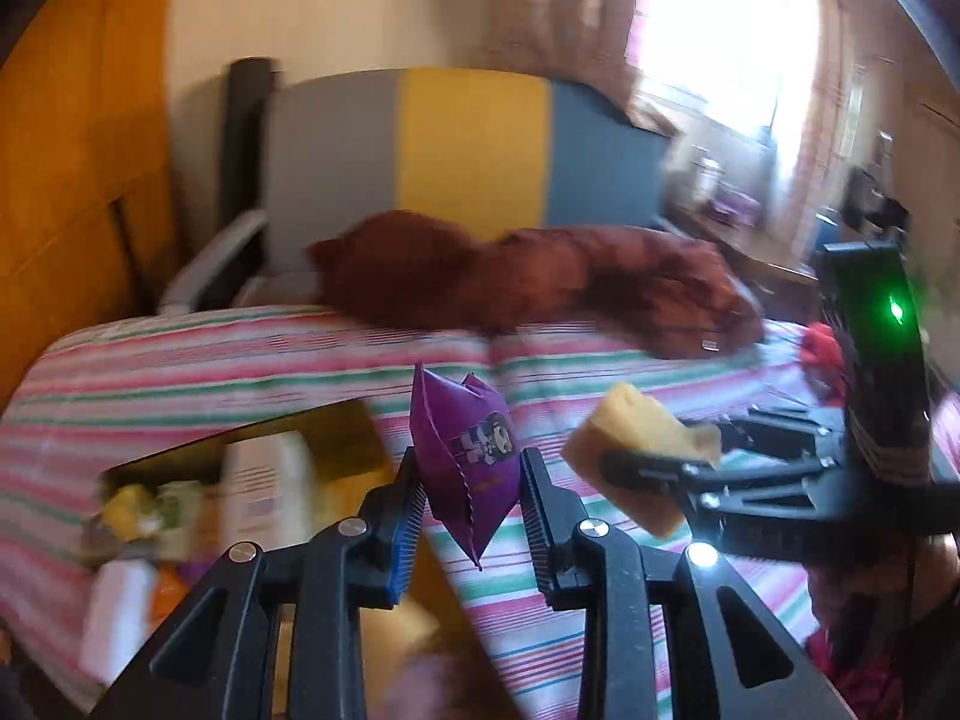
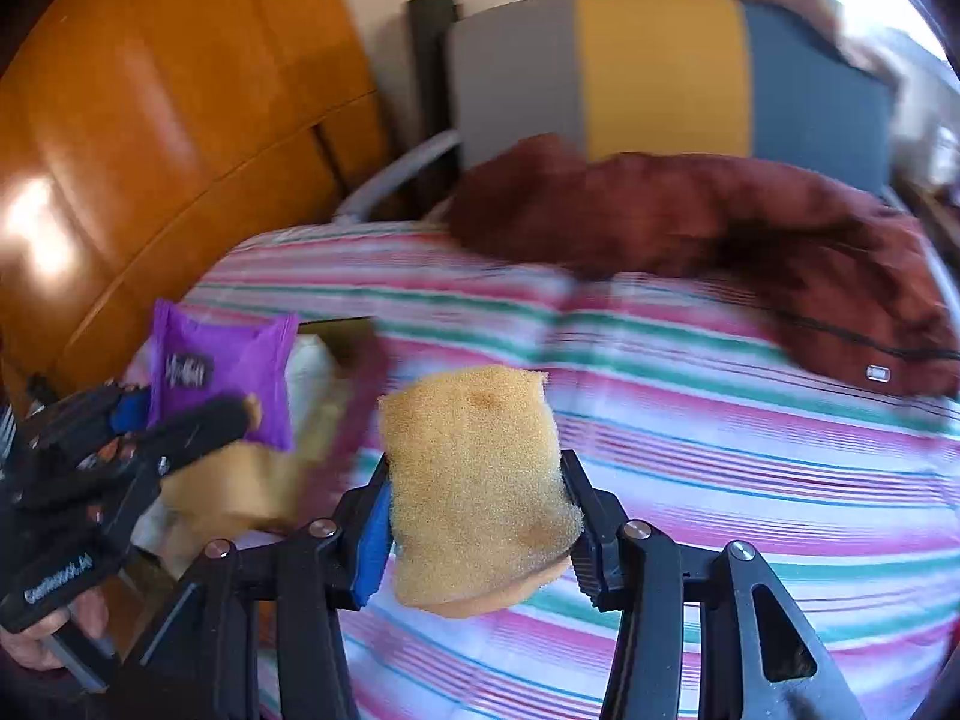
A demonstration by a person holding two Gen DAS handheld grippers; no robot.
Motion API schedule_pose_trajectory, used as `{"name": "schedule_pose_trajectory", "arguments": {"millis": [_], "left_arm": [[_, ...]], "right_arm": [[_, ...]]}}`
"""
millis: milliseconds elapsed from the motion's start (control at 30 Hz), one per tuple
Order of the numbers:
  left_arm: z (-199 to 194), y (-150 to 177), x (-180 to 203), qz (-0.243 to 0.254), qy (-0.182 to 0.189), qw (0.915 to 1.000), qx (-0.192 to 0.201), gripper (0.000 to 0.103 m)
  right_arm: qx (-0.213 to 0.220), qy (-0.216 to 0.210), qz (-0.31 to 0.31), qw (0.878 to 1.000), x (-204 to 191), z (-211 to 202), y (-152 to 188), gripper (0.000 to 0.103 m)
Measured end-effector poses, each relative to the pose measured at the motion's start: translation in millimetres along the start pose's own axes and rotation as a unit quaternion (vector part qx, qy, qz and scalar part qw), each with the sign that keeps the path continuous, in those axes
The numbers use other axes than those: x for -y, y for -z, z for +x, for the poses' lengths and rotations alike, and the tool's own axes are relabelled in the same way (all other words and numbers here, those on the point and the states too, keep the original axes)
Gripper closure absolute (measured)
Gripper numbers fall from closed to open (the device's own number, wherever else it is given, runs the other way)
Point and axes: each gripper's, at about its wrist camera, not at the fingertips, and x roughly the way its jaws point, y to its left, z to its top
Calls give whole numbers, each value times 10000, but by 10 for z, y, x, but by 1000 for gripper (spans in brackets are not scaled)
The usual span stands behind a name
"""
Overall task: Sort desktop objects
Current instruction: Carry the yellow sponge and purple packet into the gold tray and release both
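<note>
Purple snack packet (image 1: 465, 456) up in the air, pinched tight between the pads of the left tool (image 1: 474, 495), and alongside it the yellow sponge (image 2: 480, 486) is squeezed in the right tool (image 2: 477, 516). Both loads hang above the striped bedspread (image 2: 750, 420), with the open box (image 1: 336, 420) of mixed items just off to the left. Everything's smeared with motion blur, so this looks like a fast carry. Risks? That slick packet is caught by its middle, puffed with air, and a jolt could let it slide out. The two tools travel close together and could clip each other. The sponge, squashed and springy, may bounce wide on release.
</note>
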Motion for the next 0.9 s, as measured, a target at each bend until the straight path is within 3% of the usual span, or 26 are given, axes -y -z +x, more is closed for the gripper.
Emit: {"name": "schedule_pose_trajectory", "arguments": {"millis": [167, 367, 767, 900], "left_arm": [[-163, 173, -555, -373, -576, 9976, 57, 72], [-221, 350, -944, -736, -840, 9937, 45, 72], [62, 693, -1238, -1113, -970, 9881, -431, 71], [152, 736, -1239, -1112, -991, 9873, -544, 66]], "right_arm": [[-118, -297, -172, 9993, -609, 352, -53, 53], [-186, -323, -142, 9992, -1021, 696, -161, 53], [-450, -133, -92, 9989, -1247, 1210, -245, 53], [-650, -135, -122, 9977, -1241, 1372, -256, 53]]}}
